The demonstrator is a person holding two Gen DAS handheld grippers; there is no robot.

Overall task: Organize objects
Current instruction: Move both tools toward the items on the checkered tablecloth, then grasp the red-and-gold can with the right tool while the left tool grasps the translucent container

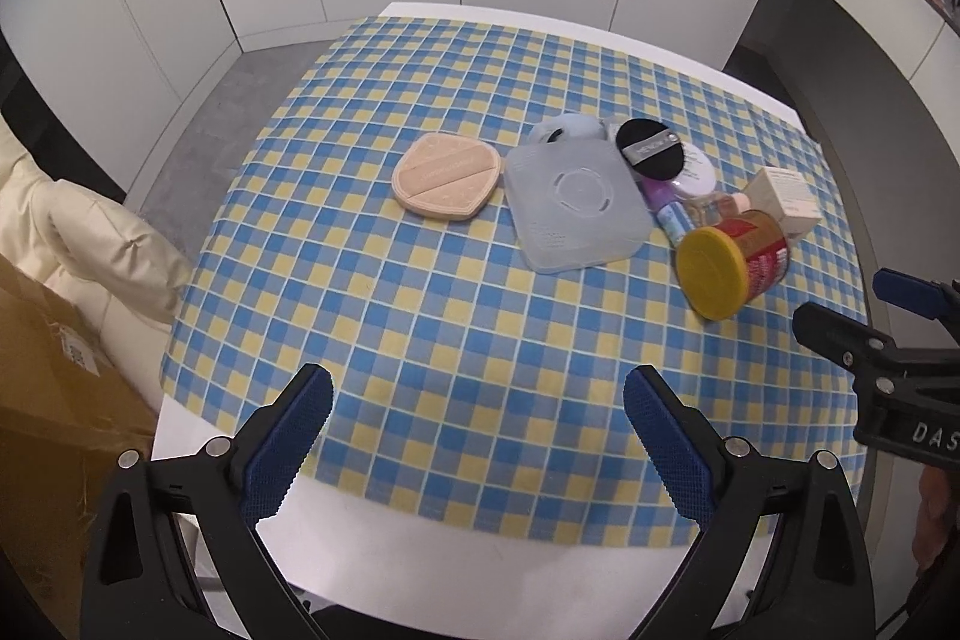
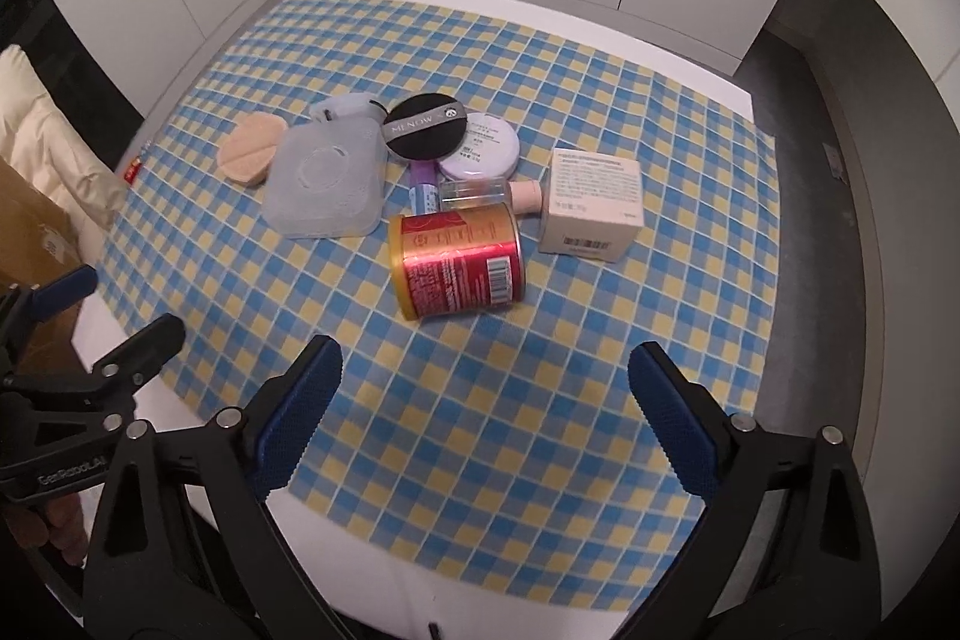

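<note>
A: How do the two grippers stand?

B: The left gripper (image 1: 477, 436) tilts steeply down over the near edge of the counter (image 1: 420, 550), jaws spread wide with only the checked cloth (image 1: 420, 310) between them. The right gripper (image 2: 483, 424) sits the same way beside it, jaws apart and empty.

A: And the things, left to right?

B: They cluster toward the far right part of the counter. Leftmost lies a flat peach compact (image 1: 447, 175), just beside a translucent grey square case (image 1: 576, 205). Behind that case is a pale blue rounded item (image 1: 567, 127); I cannot tell what it is. Next, a black powder puff (image 2: 425, 127) leans on a white round jar (image 2: 480, 151). In front of those lie a purple tube (image 2: 424, 190) and a small clear bottle (image 2: 480, 193) with a beige cap.

A: The can?

B: The red and gold can (image 2: 459, 262) lies on its side, nearest the grippers, its yellow lid (image 1: 711, 271) facing the left one. The cream box (image 2: 594, 202) stands rightmost, just beside the can.
</note>
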